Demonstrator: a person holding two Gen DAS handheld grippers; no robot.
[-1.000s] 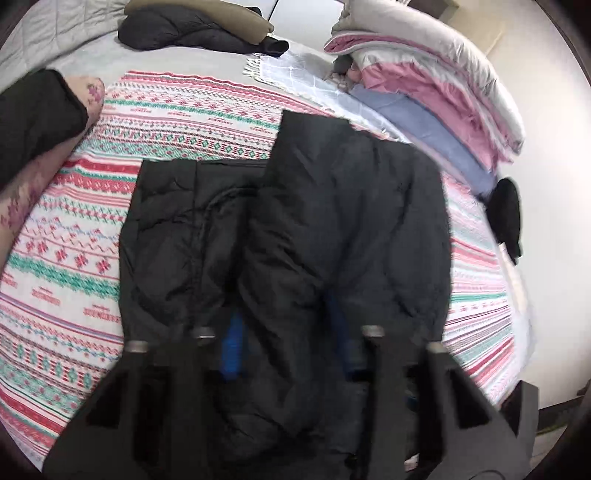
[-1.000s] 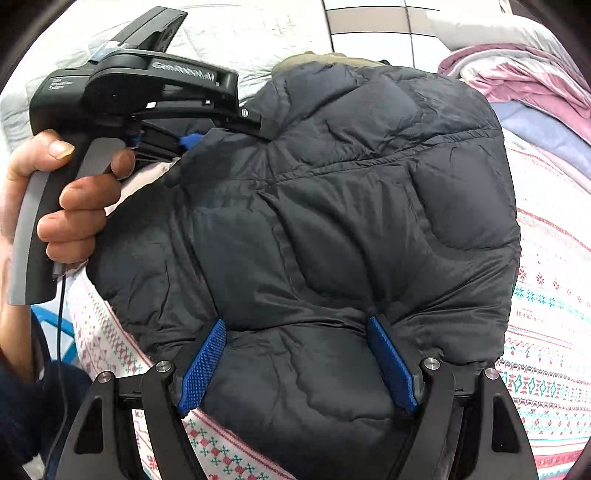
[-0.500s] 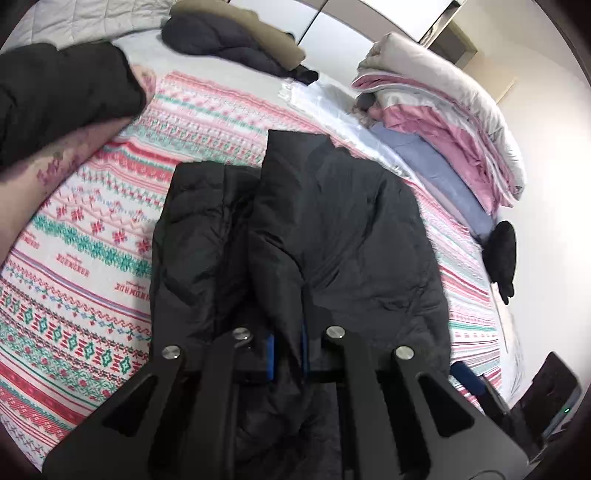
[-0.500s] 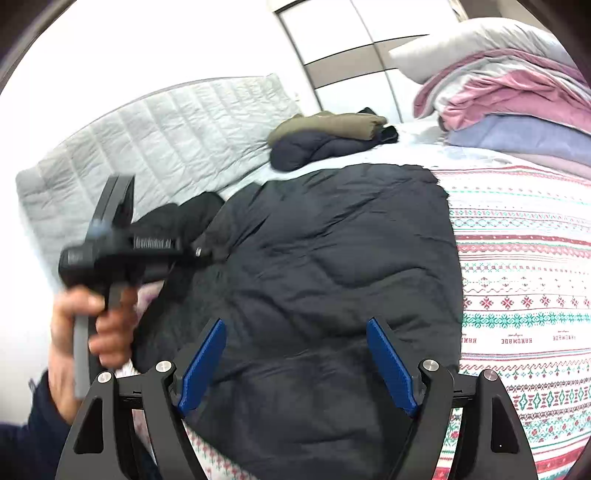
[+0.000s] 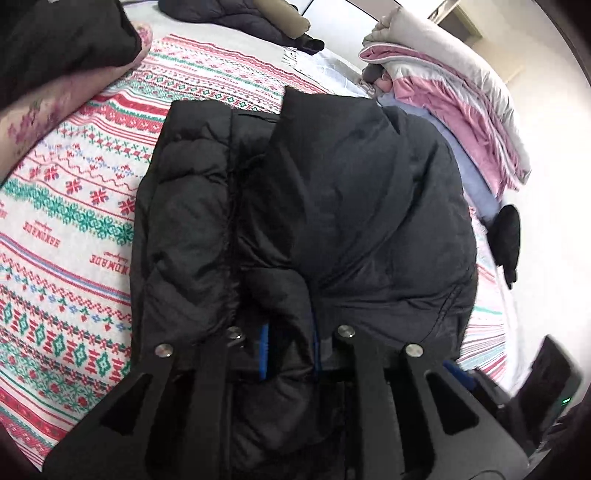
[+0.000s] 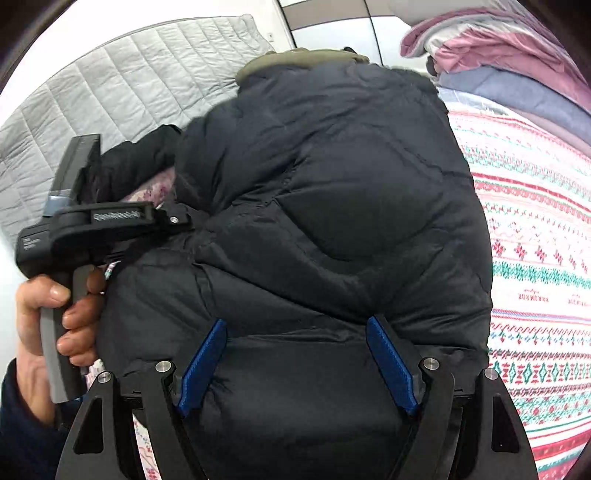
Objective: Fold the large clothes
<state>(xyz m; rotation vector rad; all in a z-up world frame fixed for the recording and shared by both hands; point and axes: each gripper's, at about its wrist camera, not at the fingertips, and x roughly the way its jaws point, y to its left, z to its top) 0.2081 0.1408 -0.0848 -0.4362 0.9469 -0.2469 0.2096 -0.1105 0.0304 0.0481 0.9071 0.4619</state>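
Note:
A black puffer jacket (image 5: 332,192) lies partly folded on the patterned bedspread (image 5: 74,206). My left gripper (image 5: 288,343) is shut on a fold of the jacket's near edge, with the fabric bunched between its blue pads. In the right wrist view the jacket (image 6: 332,206) fills the middle. My right gripper (image 6: 295,365) is open, its blue pads (image 6: 391,365) wide apart and resting against the jacket's bulging near part. The left gripper's handle (image 6: 85,229), held in a hand, shows at the left of that view, at the jacket's edge.
A stack of pink, grey and blue bedding (image 5: 461,92) lies at the far right. Dark and olive clothes (image 5: 258,18) lie at the head of the bed. A floral pillow under a black garment (image 5: 55,74) is at the left. A quilted headboard (image 6: 110,92) stands behind.
My left gripper has closed on the jacket's near edge over the last second. My right gripper stayed open and has come back close against the jacket.

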